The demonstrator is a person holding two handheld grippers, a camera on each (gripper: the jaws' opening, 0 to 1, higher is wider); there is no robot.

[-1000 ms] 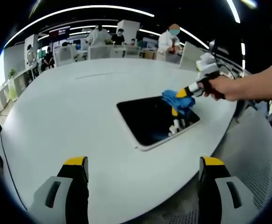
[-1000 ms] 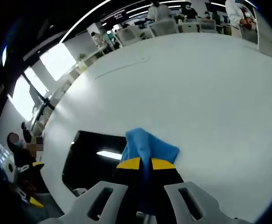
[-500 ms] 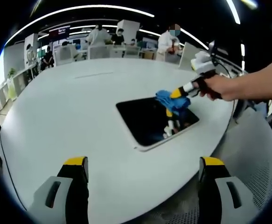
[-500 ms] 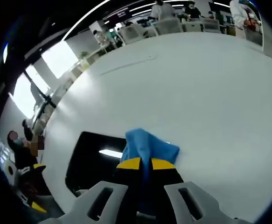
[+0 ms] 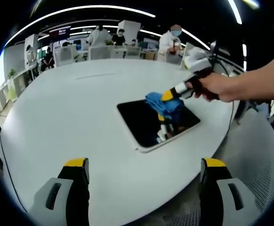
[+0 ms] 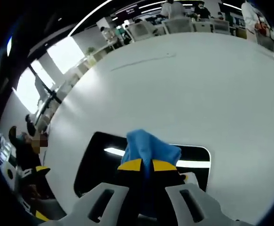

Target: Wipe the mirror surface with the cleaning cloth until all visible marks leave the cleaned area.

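Observation:
A dark rectangular mirror (image 5: 148, 123) with a pale rim lies flat on the white table (image 5: 71, 103). My right gripper (image 5: 166, 96), held by a hand (image 5: 219, 87), is shut on a blue cleaning cloth (image 5: 159, 102) and presses it on the mirror's far middle. In the right gripper view the cloth (image 6: 148, 148) bunches between the yellow-tipped jaws of that gripper (image 6: 146, 165), with the mirror (image 6: 99, 157) beneath it. My left gripper (image 5: 145, 164) hangs open above the table's near edge, well short of the mirror, with nothing between its fingers.
The white table is large and oval, with bare surface left of and beyond the mirror. Several people, chairs (image 5: 99, 51) and desks stand at the far side of the room. A perforated grey surface (image 5: 263, 174) lies past the table's right edge.
My right gripper has slid the blue cloth leftward across the mirror, from its right end toward its middle. The left gripper has stayed put and open.

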